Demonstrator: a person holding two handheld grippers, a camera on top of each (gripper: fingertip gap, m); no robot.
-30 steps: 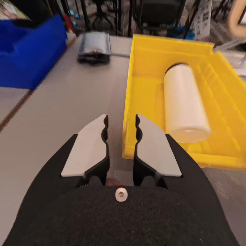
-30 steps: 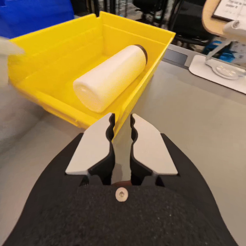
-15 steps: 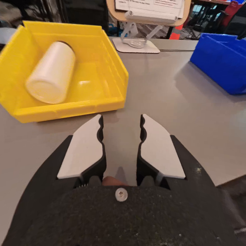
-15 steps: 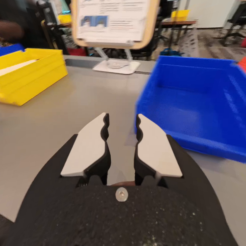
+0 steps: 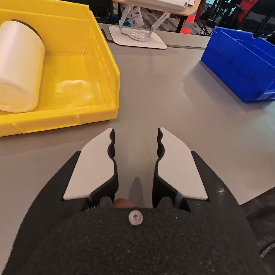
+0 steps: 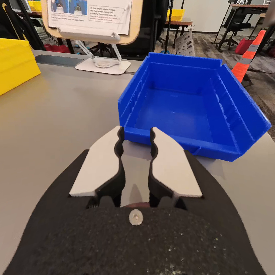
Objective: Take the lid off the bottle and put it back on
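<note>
Both grippers, left (image 5: 135, 131) and right (image 6: 136, 129), hold nothing; their fingers are apart. One white bottle (image 5: 17, 65) lies in the yellow bin (image 5: 104, 62).

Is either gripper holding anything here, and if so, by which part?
Nothing is held. The left gripper and right gripper both have open, empty jaws; the bottle lies untouched in the yellow bin.

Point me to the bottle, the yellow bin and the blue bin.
bottle (image 5: 19, 65): left wrist view, on its white side.
yellow bin (image 5: 59, 120): left wrist view, on its near front wall.
blue bin (image 6: 186, 141): right wrist view, on its low front wall.
</note>
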